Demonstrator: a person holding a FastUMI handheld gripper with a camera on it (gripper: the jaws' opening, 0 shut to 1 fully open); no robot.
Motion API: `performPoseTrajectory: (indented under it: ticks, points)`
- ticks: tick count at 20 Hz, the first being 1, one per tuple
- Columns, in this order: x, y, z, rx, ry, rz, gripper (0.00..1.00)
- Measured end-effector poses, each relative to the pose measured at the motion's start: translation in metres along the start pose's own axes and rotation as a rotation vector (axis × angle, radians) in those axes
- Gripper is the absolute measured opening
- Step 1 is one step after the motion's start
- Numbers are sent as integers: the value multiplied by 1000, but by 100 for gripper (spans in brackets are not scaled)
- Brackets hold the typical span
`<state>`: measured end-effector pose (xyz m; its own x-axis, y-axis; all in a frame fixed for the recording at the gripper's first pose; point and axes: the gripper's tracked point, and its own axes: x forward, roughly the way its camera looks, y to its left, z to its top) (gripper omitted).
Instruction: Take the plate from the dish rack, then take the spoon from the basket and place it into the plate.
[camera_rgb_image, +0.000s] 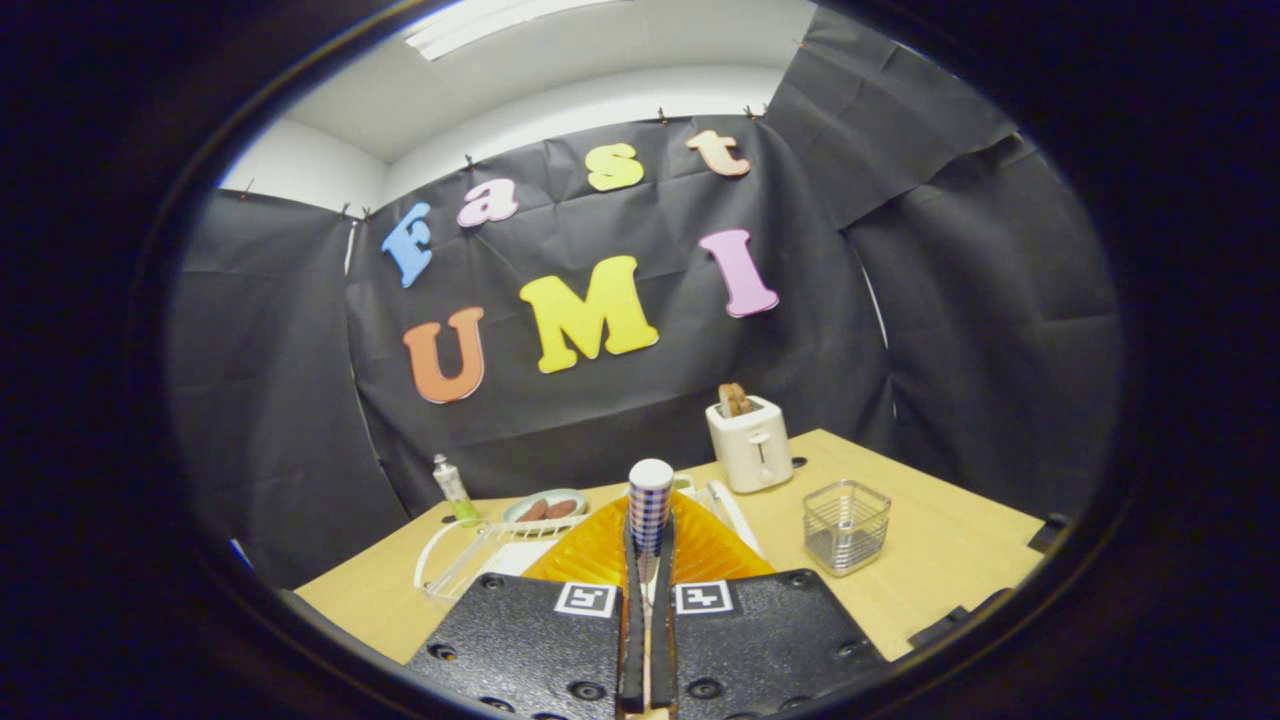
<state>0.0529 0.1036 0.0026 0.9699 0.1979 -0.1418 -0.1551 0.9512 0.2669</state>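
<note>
The gripper-mounted fisheye looks forward along its jaws, close above the table (930, 570), toward the booth wall (620, 400).

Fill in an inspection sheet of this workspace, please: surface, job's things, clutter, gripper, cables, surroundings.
Surface: wooden table.
Job's things: orange plate flat, just ahead of the fingers; white dish rack beside it; wire basket apart, looks empty; blue-checked spoon upright between the fingers.
Clutter: toaster with bread; small dish of sausages; tube.
Gripper: gripper shut on the spoon.
Cables: nothing seen.
Surroundings: black cloth wall.
</note>
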Motion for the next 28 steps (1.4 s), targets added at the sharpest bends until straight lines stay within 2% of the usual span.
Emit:
performPoseTrajectory:
  ticks: [5,11,18,22,26,28]
  points:
    - [2,35,-47,4,37,21,8]
    - [12,53,-103,60,128,35,8]
    - [18,65,-132,126,163,80,13]
    - [17,52,-136,67,163,59,24]
    - [18,37,-129,18,138,28,49]
    - [16,32,-123,6,121,21,57]
